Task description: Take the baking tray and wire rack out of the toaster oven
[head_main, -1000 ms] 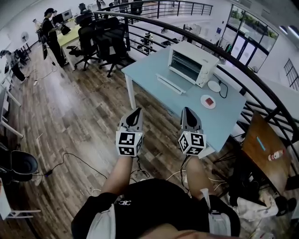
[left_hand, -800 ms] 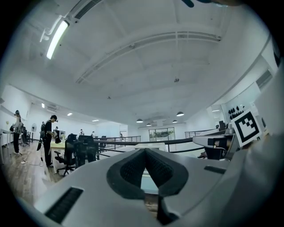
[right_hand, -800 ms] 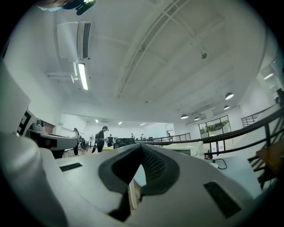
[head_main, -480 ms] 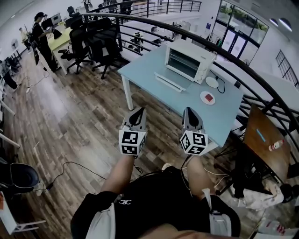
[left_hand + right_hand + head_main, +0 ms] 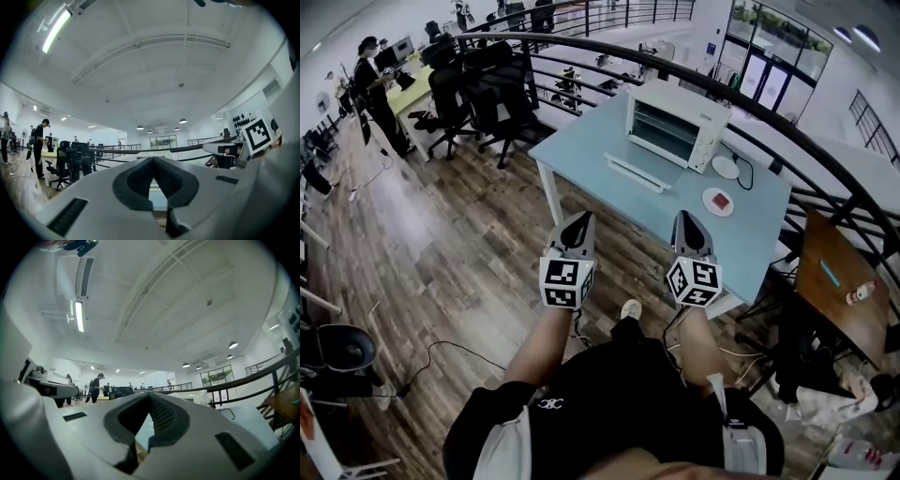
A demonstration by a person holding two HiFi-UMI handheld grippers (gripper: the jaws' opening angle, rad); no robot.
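A white toaster oven (image 5: pixel 675 125) stands on a light blue table (image 5: pixel 609 159) ahead of me, its door (image 5: pixel 643 171) folded down flat. Wire shelves show faintly inside; the tray and rack cannot be told apart from here. My left gripper (image 5: pixel 578 222) and right gripper (image 5: pixel 686 221) are held side by side over the wooden floor, short of the table's near edge, both pointing at the table. Each is shut with nothing between its jaws. In the left gripper view the left gripper (image 5: pixel 153 159) has its tips meeting; in the right gripper view the right gripper (image 5: pixel 149 396) looks the same.
A small plate with something red (image 5: pixel 718 202) and a white plate (image 5: pixel 727 167) lie right of the oven. A dark curved railing (image 5: pixel 787 122) runs behind the table. Black office chairs (image 5: pixel 487 94) stand at the left. A person (image 5: pixel 373 80) stands far left. A brown side table (image 5: pixel 844 291) sits right.
Both grippers and I have moved closer to the table; the oven looks larger and nearer. Jaws have stayed shut.
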